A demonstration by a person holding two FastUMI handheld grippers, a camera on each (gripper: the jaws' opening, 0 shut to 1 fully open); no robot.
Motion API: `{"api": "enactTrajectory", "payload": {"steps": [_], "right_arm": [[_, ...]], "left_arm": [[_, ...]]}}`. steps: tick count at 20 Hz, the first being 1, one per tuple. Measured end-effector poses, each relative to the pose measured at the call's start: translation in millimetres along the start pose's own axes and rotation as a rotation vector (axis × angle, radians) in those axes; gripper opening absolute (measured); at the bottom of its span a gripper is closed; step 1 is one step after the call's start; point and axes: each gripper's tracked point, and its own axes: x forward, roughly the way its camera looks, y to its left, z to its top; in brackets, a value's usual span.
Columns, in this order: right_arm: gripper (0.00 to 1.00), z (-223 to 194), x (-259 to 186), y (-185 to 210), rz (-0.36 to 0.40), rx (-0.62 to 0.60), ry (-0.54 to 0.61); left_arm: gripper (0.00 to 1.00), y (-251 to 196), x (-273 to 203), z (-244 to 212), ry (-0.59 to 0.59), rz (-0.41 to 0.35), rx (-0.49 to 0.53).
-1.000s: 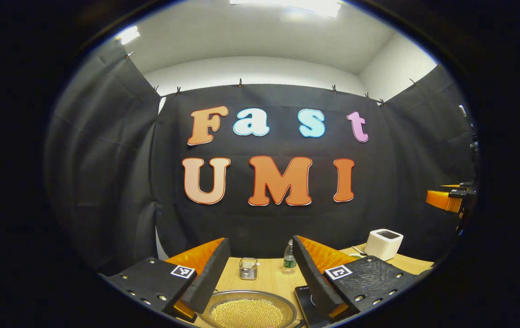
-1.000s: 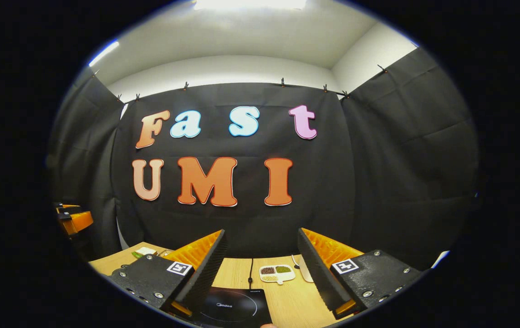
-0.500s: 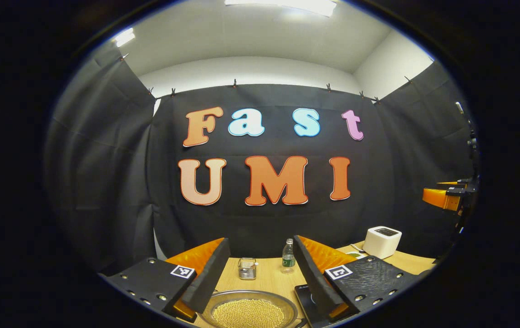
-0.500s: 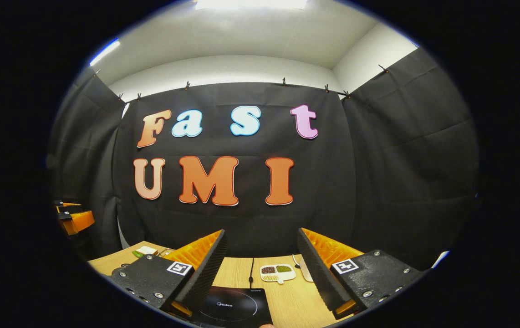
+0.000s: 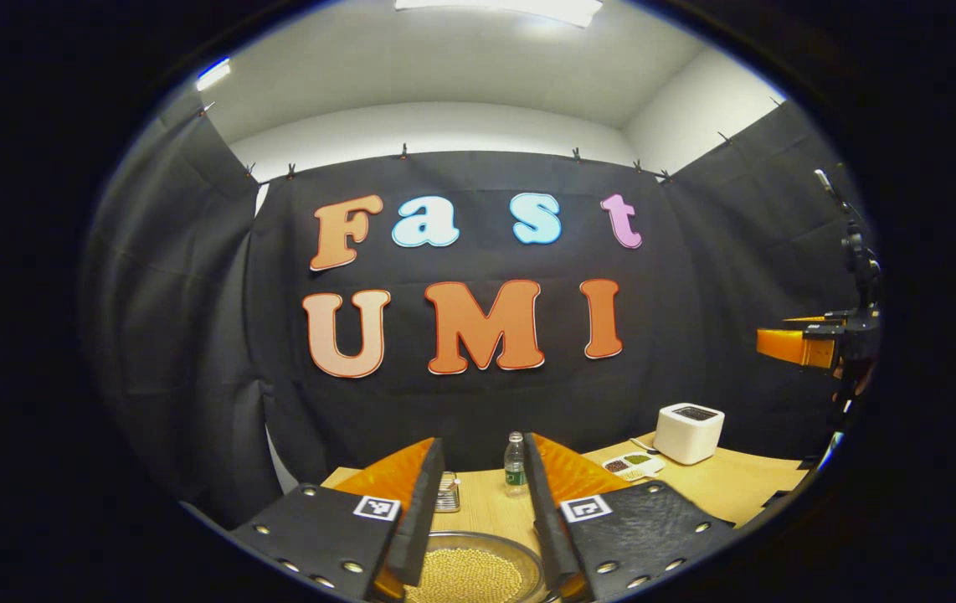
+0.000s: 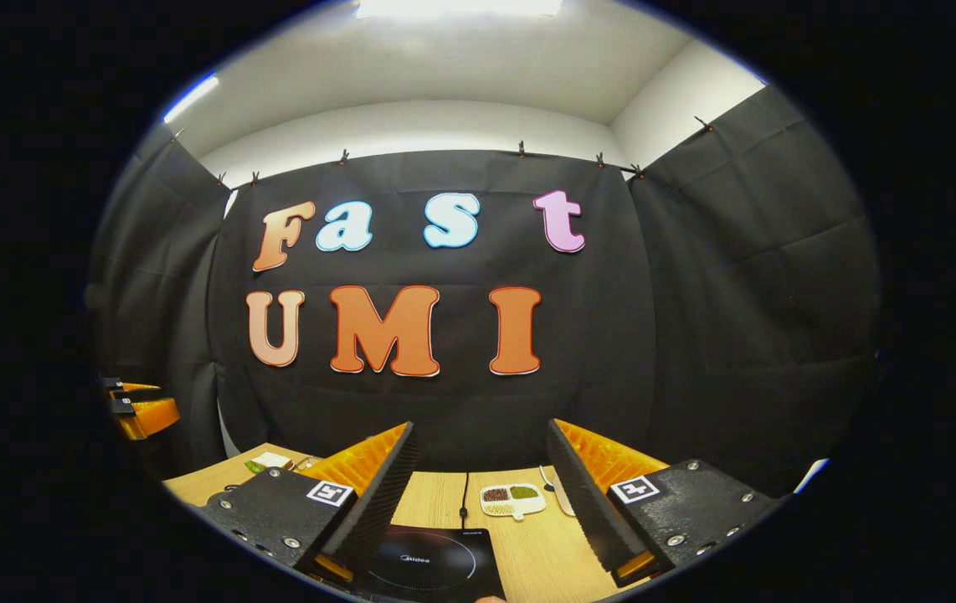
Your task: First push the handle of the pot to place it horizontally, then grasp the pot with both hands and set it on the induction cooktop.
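Note:
The pot [image 5: 468, 574] is a shallow metal pan filled with small pale beans, low in the left gripper view. It lies on the wooden table just below and between the fingers of my left gripper [image 5: 482, 444], which is open with a narrow empty gap. Its handle is hidden. In the right gripper view the black induction cooktop [image 6: 432, 565] lies on the table under my right gripper [image 6: 480, 427], which stands wide open above it and holds nothing. Each gripper also shows at the other view's edge: the right gripper [image 5: 804, 346], the left gripper [image 6: 141, 412].
Behind the pot stand a small clear container [image 5: 447, 492] and a water bottle [image 5: 515, 461]. A white box-shaped appliance [image 5: 689, 421] sits at the back right. A white divided dish [image 6: 511, 500] of beans, a spoon [image 6: 560, 501] and the cooktop's cable [image 6: 464, 494] lie behind the cooktop.
My left gripper's fingers have drawn closer together and its view has swung, sliding the scene leftward; the cooktop's corner has left that view. The right gripper has barely moved.

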Motion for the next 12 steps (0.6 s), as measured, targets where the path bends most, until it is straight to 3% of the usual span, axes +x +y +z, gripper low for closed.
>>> {"api": "enactTrajectory", "payload": {"steps": [1, 2, 3, 4, 5, 6, 8, 12], "right_arm": [[0.96, -1, 0, -1, -0.003, 0.000, 0.002], [0.96, -1, 1, -2, -0.004, 0.001, 0.003], [0.96, -1, 1, -2, -0.004, 0.002, 0.005], [0.96, -2, 1, -3, -0.005, 0.004, 0.005], [0.96, -2, 1, -4, -0.010, 0.007, 0.004], [0.96, -2, 1, -6, -0.015, 0.010, 0.003], [0.96, -4, 1, -9, -0.020, 0.015, 0.004], [0.96, -9, 3, -14, -0.033, 0.019, 0.009]], "left_arm": [[0.43, 0, 0, -2, 0.000, -0.001, 0.007], [0.46, -1, 0, -1, 0.000, -0.002, 0.008], [0.36, -4, 2, -3, -0.001, -0.010, 0.000], [0.36, -8, 2, -5, 0.002, -0.019, -0.018], [0.23, -10, 2, -8, 0.008, -0.028, -0.033], [0.23, -10, 3, -10, 0.013, -0.035, -0.043], [0.10, -7, 2, -18, 0.031, -0.027, -0.059], [0.05, -16, -2, -40, 0.071, -0.046, -0.076]]}}
